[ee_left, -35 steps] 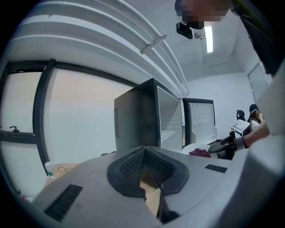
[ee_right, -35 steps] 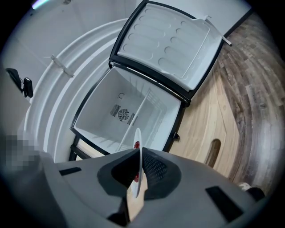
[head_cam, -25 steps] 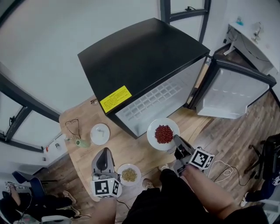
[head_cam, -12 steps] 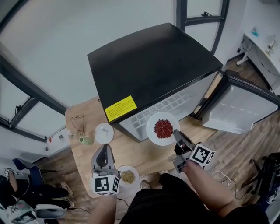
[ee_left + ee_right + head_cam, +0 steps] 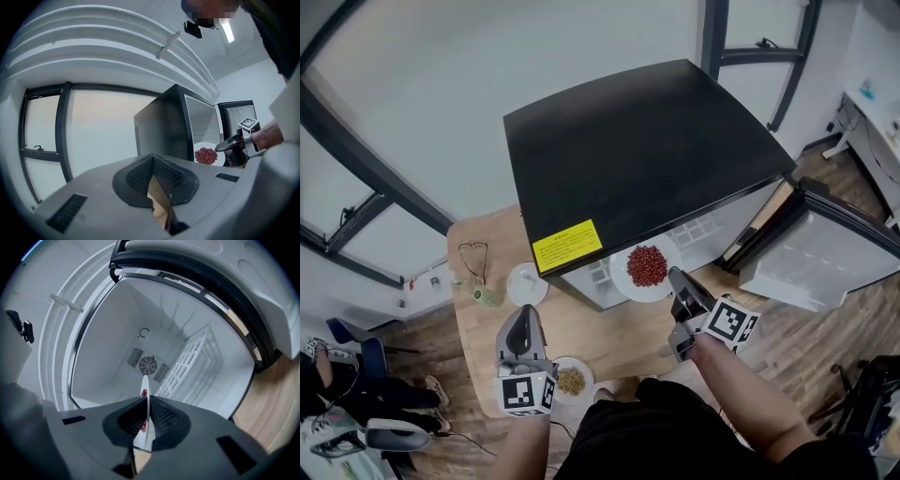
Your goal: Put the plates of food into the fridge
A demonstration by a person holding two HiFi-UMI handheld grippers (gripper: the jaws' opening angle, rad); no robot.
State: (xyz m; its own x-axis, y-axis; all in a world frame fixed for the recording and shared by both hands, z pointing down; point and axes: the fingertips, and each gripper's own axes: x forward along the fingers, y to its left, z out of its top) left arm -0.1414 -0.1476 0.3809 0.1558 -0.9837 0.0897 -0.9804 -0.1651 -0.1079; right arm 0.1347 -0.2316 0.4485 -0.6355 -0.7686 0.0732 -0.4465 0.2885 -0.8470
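A white plate of red beans [image 5: 647,266] hangs at the open front of the black-topped fridge [image 5: 647,150], just under its top edge, with my right gripper [image 5: 674,279] shut on its near rim. In the right gripper view the plate [image 5: 145,389] shows edge-on between the pads, with the white fridge interior [image 5: 117,348] straight ahead. My left gripper [image 5: 523,322] hovers over the wooden table [image 5: 609,328], jaws shut and empty. A second small plate of tan-green food [image 5: 571,380] sits just right of it. In the left gripper view the bean plate [image 5: 205,155] and the right gripper [image 5: 233,146] show beside the fridge.
The fridge door [image 5: 825,248] stands open to the right. A wire shelf [image 5: 187,366] leans inside the fridge, with a fan vent [image 5: 147,365] on the back wall. Another white plate [image 5: 527,284], a small green object [image 5: 487,297] and a looped cord [image 5: 472,258] lie on the table's left part.
My right gripper has carried the bean plate up and toward the fridge opening. The left gripper has risen slightly above the table. The tan-green plate stays put.
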